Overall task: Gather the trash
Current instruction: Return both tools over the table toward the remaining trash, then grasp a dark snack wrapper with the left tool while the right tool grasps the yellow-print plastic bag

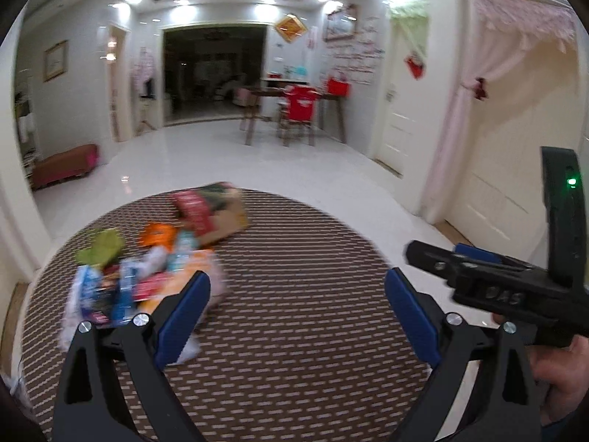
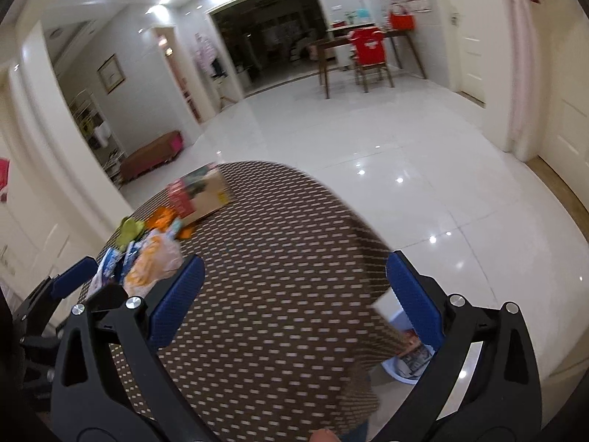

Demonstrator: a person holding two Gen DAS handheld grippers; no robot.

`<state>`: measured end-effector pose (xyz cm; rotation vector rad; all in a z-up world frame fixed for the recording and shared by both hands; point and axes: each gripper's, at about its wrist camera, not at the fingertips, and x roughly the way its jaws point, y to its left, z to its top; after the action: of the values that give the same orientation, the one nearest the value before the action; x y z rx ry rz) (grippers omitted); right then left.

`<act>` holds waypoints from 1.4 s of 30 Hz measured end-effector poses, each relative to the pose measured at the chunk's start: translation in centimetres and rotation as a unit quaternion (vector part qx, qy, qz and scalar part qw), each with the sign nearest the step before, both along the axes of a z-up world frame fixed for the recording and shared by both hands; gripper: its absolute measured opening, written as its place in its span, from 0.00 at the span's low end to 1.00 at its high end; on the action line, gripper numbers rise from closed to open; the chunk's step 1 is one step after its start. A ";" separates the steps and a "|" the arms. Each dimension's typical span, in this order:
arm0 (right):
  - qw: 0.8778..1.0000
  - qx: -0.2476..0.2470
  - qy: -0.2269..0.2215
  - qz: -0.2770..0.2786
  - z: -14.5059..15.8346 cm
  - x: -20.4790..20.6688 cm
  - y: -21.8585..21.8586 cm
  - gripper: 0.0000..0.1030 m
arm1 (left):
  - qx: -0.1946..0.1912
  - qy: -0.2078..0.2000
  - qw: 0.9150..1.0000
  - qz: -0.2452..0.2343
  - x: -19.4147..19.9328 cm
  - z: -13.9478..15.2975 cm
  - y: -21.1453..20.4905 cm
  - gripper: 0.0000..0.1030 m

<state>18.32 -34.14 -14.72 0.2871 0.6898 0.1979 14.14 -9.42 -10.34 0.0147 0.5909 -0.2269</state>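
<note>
A heap of bright snack wrappers and a torn cardboard box lie on the left part of a round table with a brown patterned cloth. My left gripper is open and empty over the table, its left finger beside the wrappers. My right gripper is open and empty above the table's right part; it also shows in the left wrist view. The wrappers and box show in the right wrist view too. A pale bin with some trash stands on the floor under the table's right edge.
White tiled floor surrounds the table. A wooden table with a red-covered chair stands at the far wall. A low brown bench is at the left. Doors and a pink curtain line the right side.
</note>
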 end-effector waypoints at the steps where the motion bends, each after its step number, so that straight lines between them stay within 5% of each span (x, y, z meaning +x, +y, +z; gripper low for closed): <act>1: 1.000 -0.001 0.001 0.008 0.0 0.2 1.0 0.94 | 0.003 -0.002 1.000 0.014 -0.1 -0.1 1.2 0.91; 13: 0.997 -0.016 0.015 0.076 -1.1 1.4 9.6 0.94 | 0.011 0.034 0.990 0.136 2.8 -4.4 15.2 0.91; 20: 0.995 -0.021 0.025 0.096 -1.8 1.7 11.4 0.94 | 0.034 0.038 0.993 0.107 4.2 -4.8 16.4 0.69; 25: 0.995 -0.021 0.025 0.099 -1.9 1.8 11.9 0.94 | 0.050 0.040 0.993 0.096 5.3 -5.1 16.2 0.65; 29: 0.994 -0.019 0.027 0.102 -2.1 1.9 12.1 0.94 | 0.048 0.082 0.991 0.094 6.8 -6.3 16.8 0.47; 34: 0.994 -0.019 0.031 0.107 -2.4 2.3 13.0 0.94 | 0.058 0.109 0.989 0.078 7.6 -7.1 16.3 0.36; 42: 0.988 -0.010 0.054 0.141 -3.3 4.1 16.4 0.94 | 0.000 0.103 0.992 0.078 6.8 -6.9 17.4 0.27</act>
<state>22.40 -17.77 -18.01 0.1815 0.8387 0.4479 20.90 8.01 -17.23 -0.0561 0.7942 -0.0758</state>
